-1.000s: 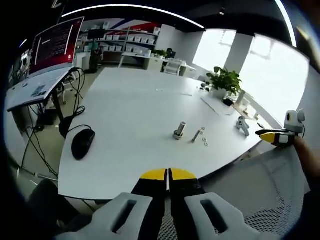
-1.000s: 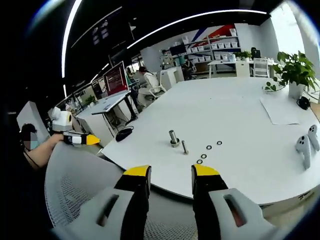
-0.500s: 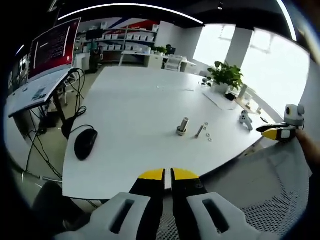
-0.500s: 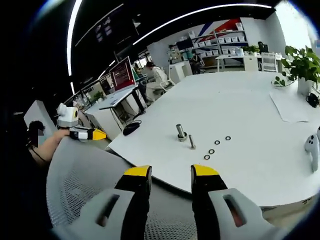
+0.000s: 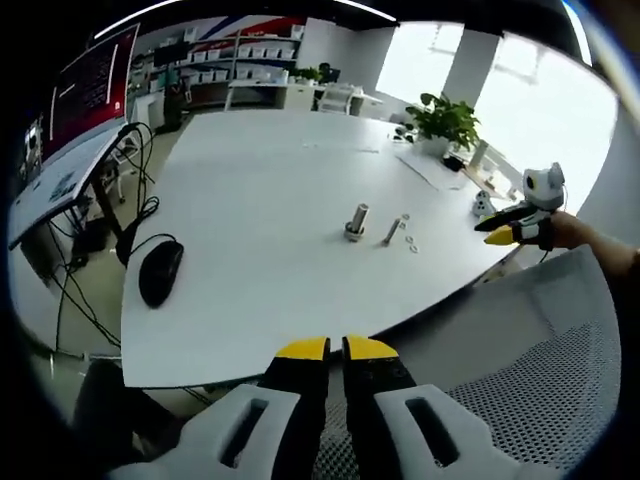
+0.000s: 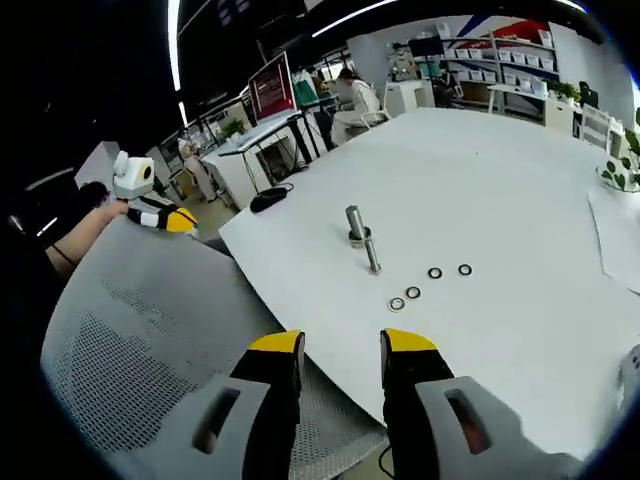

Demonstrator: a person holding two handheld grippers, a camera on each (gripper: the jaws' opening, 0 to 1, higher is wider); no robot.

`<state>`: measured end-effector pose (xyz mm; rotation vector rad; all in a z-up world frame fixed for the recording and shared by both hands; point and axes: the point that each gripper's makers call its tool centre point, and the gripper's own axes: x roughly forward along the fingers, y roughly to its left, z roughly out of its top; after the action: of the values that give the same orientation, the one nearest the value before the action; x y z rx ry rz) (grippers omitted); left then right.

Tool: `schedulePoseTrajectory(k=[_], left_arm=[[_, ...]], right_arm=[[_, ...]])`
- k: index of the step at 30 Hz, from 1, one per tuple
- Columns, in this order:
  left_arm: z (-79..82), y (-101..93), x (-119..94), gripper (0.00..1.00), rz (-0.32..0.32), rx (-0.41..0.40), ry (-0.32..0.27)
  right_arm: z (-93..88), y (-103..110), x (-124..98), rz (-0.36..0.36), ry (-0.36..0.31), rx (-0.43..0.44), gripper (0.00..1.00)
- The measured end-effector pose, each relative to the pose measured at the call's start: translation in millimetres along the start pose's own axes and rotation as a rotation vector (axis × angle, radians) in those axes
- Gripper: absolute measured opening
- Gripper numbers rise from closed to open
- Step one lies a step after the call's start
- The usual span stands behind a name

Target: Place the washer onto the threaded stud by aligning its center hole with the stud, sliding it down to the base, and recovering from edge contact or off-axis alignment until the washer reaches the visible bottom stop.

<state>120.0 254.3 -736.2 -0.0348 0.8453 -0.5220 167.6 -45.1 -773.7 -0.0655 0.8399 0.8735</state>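
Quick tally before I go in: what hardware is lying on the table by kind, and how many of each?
Washers: 4, loose on the white table
Upright threaded stud on its base: 1
Loose bolt lying beside it: 1
Total: 6 pieces of hardware

White table (image 6: 520, 190) — yellow-tipped tongs (image 6: 342, 345), black mouse (image 5: 159, 272), grey mesh chair (image 6: 140, 340)
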Motion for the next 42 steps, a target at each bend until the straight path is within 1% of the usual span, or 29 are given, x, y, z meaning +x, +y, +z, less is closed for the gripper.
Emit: schedulePoseTrajectory(k=[1, 2, 3, 4, 6, 7, 8, 9, 12, 16, 19, 22, 25, 26, 30, 31, 32, 36, 38, 40, 42], left_arm=[[-1.4, -0.2, 0, 0.03, -0.001, 0.0, 0.01], [-3.1, -1.2, 1, 0.03, -0.006, 0.008, 0.021], [-3.7, -1.4, 1, 0.03, -0.007, 0.008, 0.024], [-4.2, -0.6, 1, 0.03, -0.003, 0.007, 0.027], [-4.0, -0.2, 1, 0.03, -0.001, 0.006, 0.024], [-2.5, -1.8, 1, 0.03, -0.009, 0.005, 0.012], [-2.0, -0.7, 1, 0.03, -0.002, -0.004, 0.009], [-2.8, 2.0, 0, 0.03, 0.015, -0.011, 0.014], [-3.1, 3.1, 1, 0.02, 0.024, 0.0, 0.017], [0.2, 9.8, 0, 0.02, 0.06, -0.022, -0.008], [-2.2, 12.5, 0, 0.02, 0.077, -0.031, 0.006], [-2.7, 15.9, 0, 0.02, 0.092, -0.039, 0.009], [-2.4, 14.9, 0, 0.02, 0.087, -0.037, 0.007], [-2.4, 14.9, 0, 0.02, 0.087, -0.037, 0.006], [-3.2, 14.7, 0, 0.02, 0.083, -0.032, 0.013], [-3.1, 14.9, 1, 0.02, 0.083, -0.031, 0.012], [-2.5, 14.7, 0, 0.02, 0.085, -0.034, 0.008], [-1.0, 15.6, 0, 0.01, 0.086, -0.037, -0.004], [-1.0, 15.8, 0, 0.01, 0.087, -0.036, -0.003], [-1.6, 15.1, 0, 0.01, 0.081, -0.03, 0.003], [-1.4, 13.8, 0, 0.0, 0.072, -0.03, 0.002]], right_arm=[[-4.7, -5, 5, -0.001, 0.029, -0.013, 0.33], [-6.2, -7, 7, -0.001, 0.039, -0.019, 0.33], [-9.6, -16, 16, 0.0, 0.064, -0.053, 0.32], [-9.5, -19, 20, -0.002, 0.068, -0.059, 0.32], [-10.5, -24, 27, 0.009, 0.077, -0.075, 0.32], [-12.3, -30, 35, 0.016, 0.1, -0.089, 0.32], [-12.2, -33, 38, 0.018, 0.105, -0.102, 0.32], [-12.7, -37, 43, 0.02, 0.123, -0.113, 0.32], [-12.2, -42, 55, 0.04, 0.152, -0.145, 0.31], [-13.2, -47, 68, 0.055, 0.2, -0.231, 0.31], [-14.4, -46, 75, 0.076, 0.225, -0.266, 0.31], [-17.0, -46, 82, 0.076, 0.256, -0.3, 0.31], [-19.5, -47, 87, 0.07, 0.284, -0.312, 0.3], [-21.3, -47, 88, 0.066, 0.302, -0.321, 0.3], [-23.0, -48, 91, 0.052, 0.339, -0.355, 0.3], [-23.2, -50, 92, 0.042, 0.351, -0.361, 0.3], [-20.9, -50, 94, 0.043, 0.343, -0.368, 0.3], [-18.2, -52, 97, 0.032, 0.378, -0.382, 0.28], [-18.7, -53, 97, 0.026, 0.411, -0.399, 0.28], [-18.7, -53, 97, 0.022, 0.458, -0.412, 0.27], [-16.6, -52, 100, 0.026, 0.474, -0.432, 0.27]])
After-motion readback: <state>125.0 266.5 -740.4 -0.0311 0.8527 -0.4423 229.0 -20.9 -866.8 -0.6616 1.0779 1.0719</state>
